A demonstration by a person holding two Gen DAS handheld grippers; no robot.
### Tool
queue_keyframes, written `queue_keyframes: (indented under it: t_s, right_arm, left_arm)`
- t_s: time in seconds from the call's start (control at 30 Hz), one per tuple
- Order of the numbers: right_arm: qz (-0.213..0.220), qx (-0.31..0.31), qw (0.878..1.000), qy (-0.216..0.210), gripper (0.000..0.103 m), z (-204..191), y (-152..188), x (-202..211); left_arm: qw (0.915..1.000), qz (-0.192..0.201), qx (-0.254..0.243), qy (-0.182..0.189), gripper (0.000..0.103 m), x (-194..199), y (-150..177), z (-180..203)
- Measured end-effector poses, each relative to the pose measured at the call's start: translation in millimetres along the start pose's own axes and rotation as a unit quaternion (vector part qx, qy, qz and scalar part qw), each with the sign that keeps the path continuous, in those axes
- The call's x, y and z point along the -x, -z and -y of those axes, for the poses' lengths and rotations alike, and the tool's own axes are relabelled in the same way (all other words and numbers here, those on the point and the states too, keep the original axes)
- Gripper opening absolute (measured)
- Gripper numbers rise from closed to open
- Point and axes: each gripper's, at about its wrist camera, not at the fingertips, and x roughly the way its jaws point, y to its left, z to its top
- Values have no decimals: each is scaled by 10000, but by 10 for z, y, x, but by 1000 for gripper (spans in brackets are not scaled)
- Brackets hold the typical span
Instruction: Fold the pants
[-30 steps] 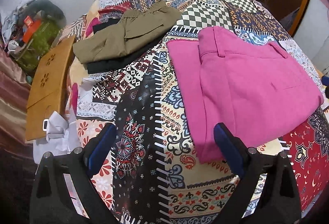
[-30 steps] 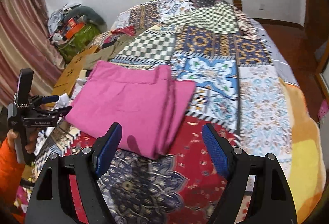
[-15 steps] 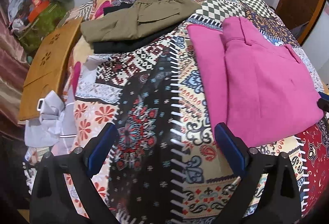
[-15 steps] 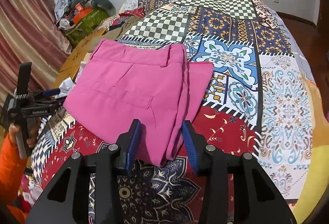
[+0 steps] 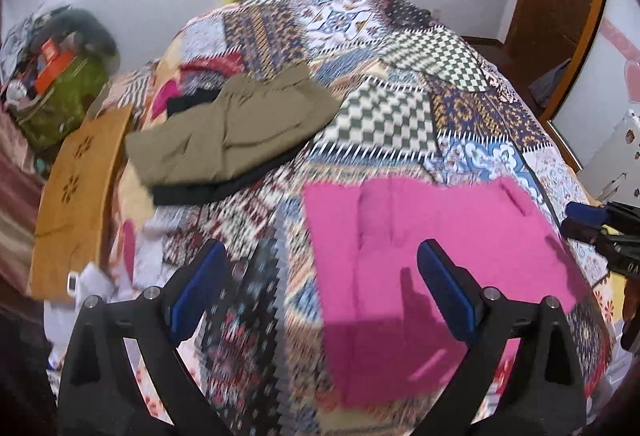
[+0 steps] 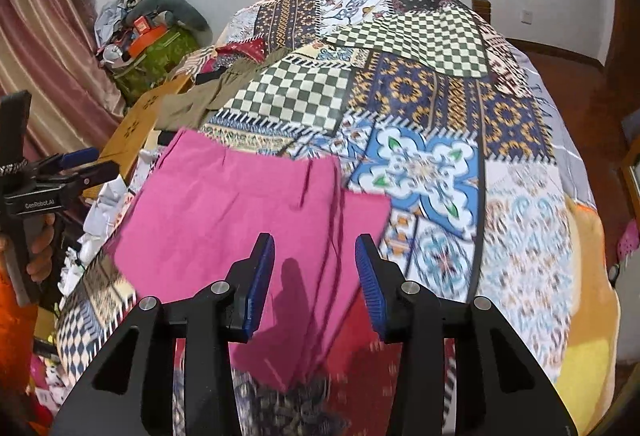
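Pink pants lie folded flat on the patchwork bedspread; they also show in the right wrist view. My left gripper is open and empty, with its right finger over the pants' near left part. My right gripper is partly open and empty, hovering over the pants' near edge. The right gripper also shows at the right edge of the left wrist view, and the left gripper at the left edge of the right wrist view.
Folded olive pants lie on a black garment at the far left of the bed. A wooden board leans beside the bed. A cluttered green bag stands by the wall. White cloth lies by the bed's left side.
My left gripper has swung right, so the pink pants now lie under its right finger. My right gripper has opened a little and stayed over the pants.
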Motion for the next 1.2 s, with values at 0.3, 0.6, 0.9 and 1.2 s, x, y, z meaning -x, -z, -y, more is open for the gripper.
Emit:
queue_keyframes:
  t_s: [0.3, 0.6, 0.9, 1.2]
  right_arm:
    - [-261, 84, 9996, -78, 38, 40, -285, -507]
    - [-288, 100, 9995, -113, 21, 152, -224, -630]
    - [-262, 268, 9991, 193, 23, 97, -235, -569]
    - [143, -15, 9996, 238, 52, 49, -202, -144]
  left_arm:
    - [9956, -748, -175, 528, 56, -703, -204, 253]
    - [9957, -723, 85, 566, 58, -939, -148, 156]
    - [9980, -532, -168, 303, 59, -772, -157, 211]
    - [9997, -40, 72, 238, 74, -217, -132, -83]
